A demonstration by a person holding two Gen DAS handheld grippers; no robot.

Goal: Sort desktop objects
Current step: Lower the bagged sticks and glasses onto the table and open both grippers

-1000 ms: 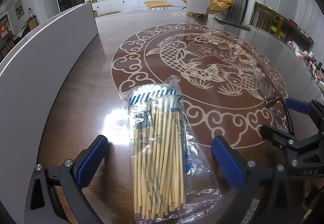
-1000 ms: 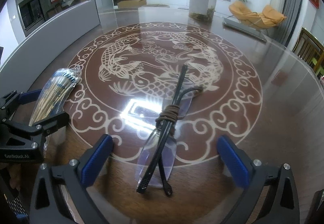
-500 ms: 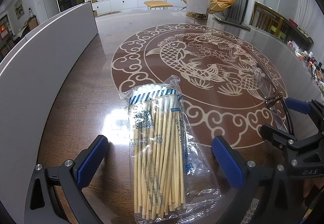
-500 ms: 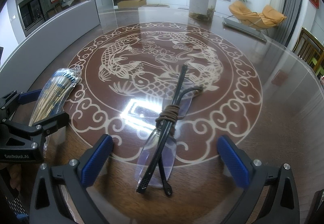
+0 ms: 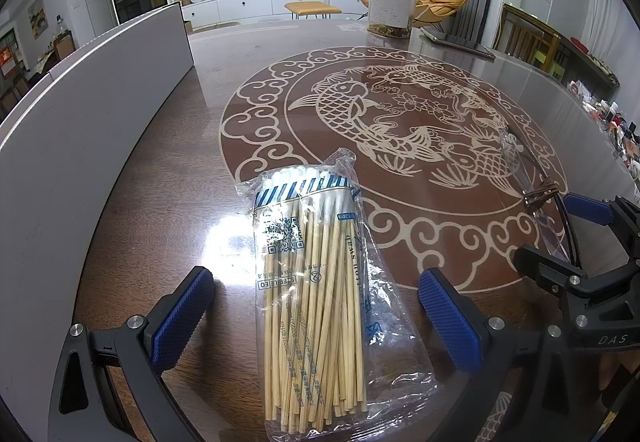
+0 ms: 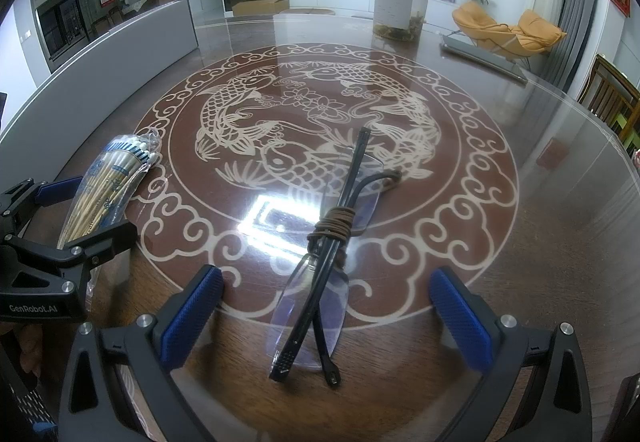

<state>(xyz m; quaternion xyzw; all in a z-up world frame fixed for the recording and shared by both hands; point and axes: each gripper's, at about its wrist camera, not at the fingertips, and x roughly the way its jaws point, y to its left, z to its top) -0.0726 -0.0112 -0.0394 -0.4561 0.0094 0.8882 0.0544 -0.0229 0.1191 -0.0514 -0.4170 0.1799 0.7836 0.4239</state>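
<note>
A dark wooden worktop (image 5: pixel 168 170) inlaid with a pale fish pattern carries two items. Toward its left lies a clear bag of cotton swabs (image 5: pixel 316 294), flat between the wide-apart blue fingers of the left tool (image 5: pixel 316 306), touched by neither. To the right, folded glasses (image 6: pixel 320 282) bound with a brown cord (image 6: pixel 334 224) rest between the parted fingers of the right tool (image 6: pixel 326 316), also untouched. A lidded clear jar (image 6: pixel 400 8) stands at the far edge.

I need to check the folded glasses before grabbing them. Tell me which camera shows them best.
The right wrist view: the glasses lie whole and centred between the open right gripper fingers, with a brown cord around the temples. The left wrist view shows only a distorted sliver at its right edge.
</note>
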